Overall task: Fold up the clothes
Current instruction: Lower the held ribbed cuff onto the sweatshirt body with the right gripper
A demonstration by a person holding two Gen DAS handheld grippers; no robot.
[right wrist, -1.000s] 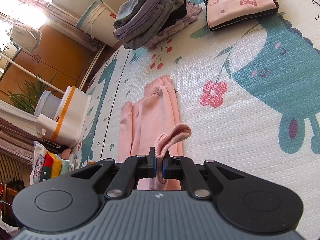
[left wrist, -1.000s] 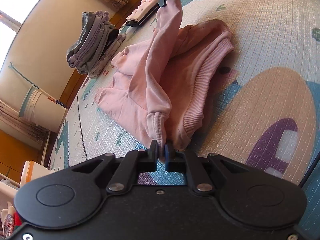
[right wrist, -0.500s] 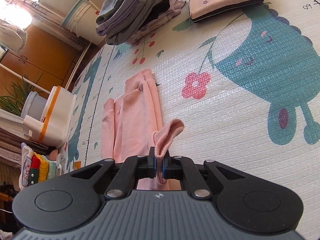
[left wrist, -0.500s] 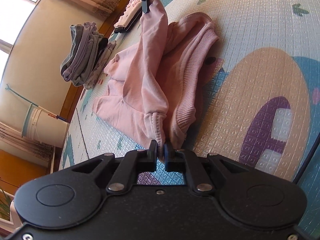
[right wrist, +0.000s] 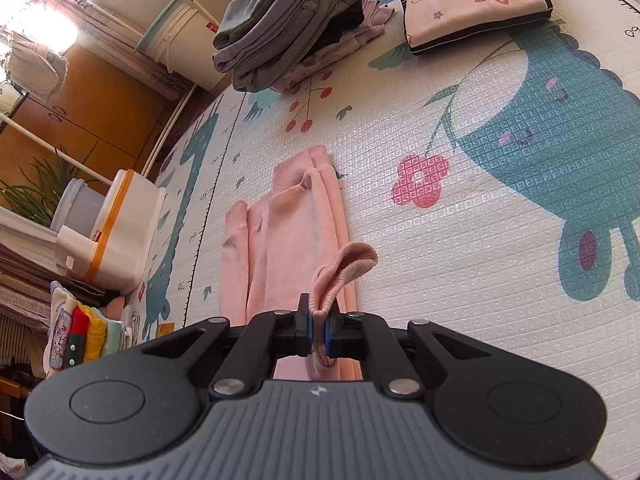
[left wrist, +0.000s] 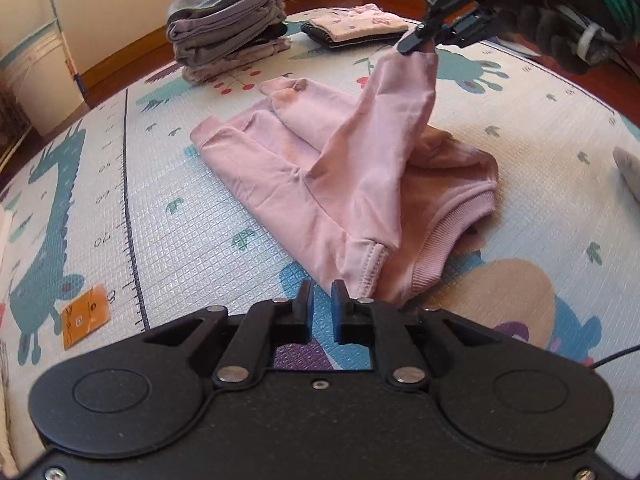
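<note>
The left gripper stands slightly parted and empty, just short of the pink garment on the play mat. The right gripper pinches the garment's ribbed waistband. Beyond the garment lie two folded stacks: one grey, one pink-printed.

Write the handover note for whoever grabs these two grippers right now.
Left gripper: jaws just opened a little, nothing between them; the cuff it held lies just beyond its fingertips.
Right gripper: shut on the ribbed waistband of the pink trousers, holding that end lifted above the play mat.
Done: legs lie side by side; two folded stacks wait at the mat's far edge.
Left: lay the waistband end over, flatten, add to a stack.
</note>
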